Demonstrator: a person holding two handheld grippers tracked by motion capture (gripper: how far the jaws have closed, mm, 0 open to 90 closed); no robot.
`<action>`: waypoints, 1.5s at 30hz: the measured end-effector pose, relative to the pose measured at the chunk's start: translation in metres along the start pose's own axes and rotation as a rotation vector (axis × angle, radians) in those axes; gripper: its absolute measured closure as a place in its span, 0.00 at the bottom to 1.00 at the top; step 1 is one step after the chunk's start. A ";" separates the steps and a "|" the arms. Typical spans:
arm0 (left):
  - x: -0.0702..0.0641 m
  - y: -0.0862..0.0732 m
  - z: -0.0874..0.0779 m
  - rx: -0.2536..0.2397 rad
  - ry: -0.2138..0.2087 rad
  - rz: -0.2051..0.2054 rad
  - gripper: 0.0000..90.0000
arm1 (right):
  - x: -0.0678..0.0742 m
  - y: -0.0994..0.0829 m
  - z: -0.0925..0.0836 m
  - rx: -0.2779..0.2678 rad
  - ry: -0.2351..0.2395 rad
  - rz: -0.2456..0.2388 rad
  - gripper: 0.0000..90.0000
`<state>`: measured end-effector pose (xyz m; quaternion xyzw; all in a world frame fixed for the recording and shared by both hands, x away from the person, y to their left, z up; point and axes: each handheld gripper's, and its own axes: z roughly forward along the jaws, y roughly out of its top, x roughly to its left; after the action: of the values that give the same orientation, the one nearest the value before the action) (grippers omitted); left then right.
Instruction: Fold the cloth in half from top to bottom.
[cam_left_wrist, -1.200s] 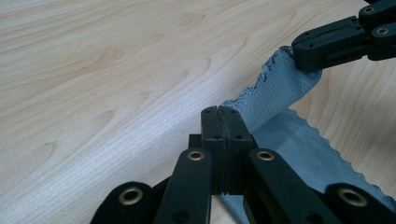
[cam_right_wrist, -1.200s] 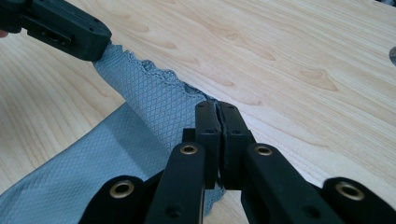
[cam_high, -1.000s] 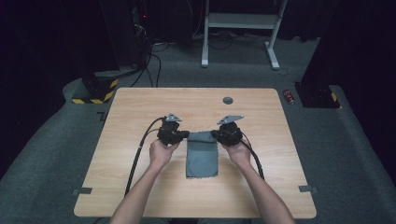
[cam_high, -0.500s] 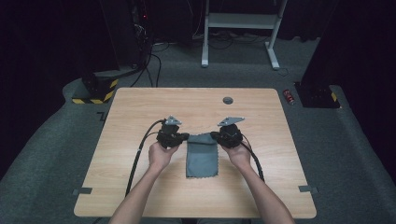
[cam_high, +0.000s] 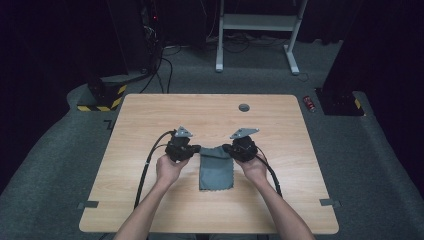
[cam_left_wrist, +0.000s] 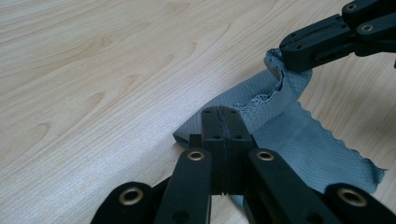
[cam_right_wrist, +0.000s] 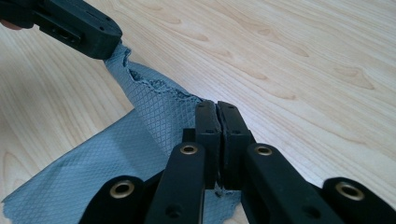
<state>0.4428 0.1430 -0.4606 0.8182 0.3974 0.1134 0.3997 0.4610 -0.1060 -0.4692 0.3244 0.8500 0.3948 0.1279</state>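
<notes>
A grey-blue folded cloth (cam_high: 216, 169) with a waffle weave lies in the middle of the wooden table (cam_high: 150, 115). My left gripper (cam_high: 199, 148) pinches its far left corner, jaws shut on the fabric (cam_left_wrist: 261, 116). At the far right corner my right gripper (cam_high: 226, 148) is shut on the cloth (cam_right_wrist: 154, 121) too. In the left gripper view the right gripper (cam_left_wrist: 292, 53) holds its corner slightly raised off the table. In the right gripper view the left gripper (cam_right_wrist: 105, 44) grips the opposite corner the same way. The far edge of the cloth hangs taut between both grippers.
A small dark round disc (cam_high: 244, 107) lies near the table's far edge. Black cables (cam_high: 147, 160) trail from each gripper toward me. Beyond the table stand a white frame (cam_high: 255, 25) and dark equipment on grey carpet.
</notes>
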 end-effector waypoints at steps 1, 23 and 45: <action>-0.001 -0.001 0.000 0.000 -0.004 -0.005 1.00 | 0.001 -0.001 -0.001 0.001 0.003 0.004 0.98; -0.013 -0.016 -0.006 -0.011 -0.042 0.001 1.00 | 0.009 -0.013 -0.014 -0.041 0.036 0.009 0.98; -0.027 -0.025 -0.012 -0.051 -0.073 -0.015 1.00 | 0.011 -0.031 -0.028 -0.040 0.047 0.041 0.98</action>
<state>0.4048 0.1390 -0.4682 0.8082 0.3857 0.0904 0.4357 0.4258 -0.1304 -0.4735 0.3298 0.8380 0.4215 0.1063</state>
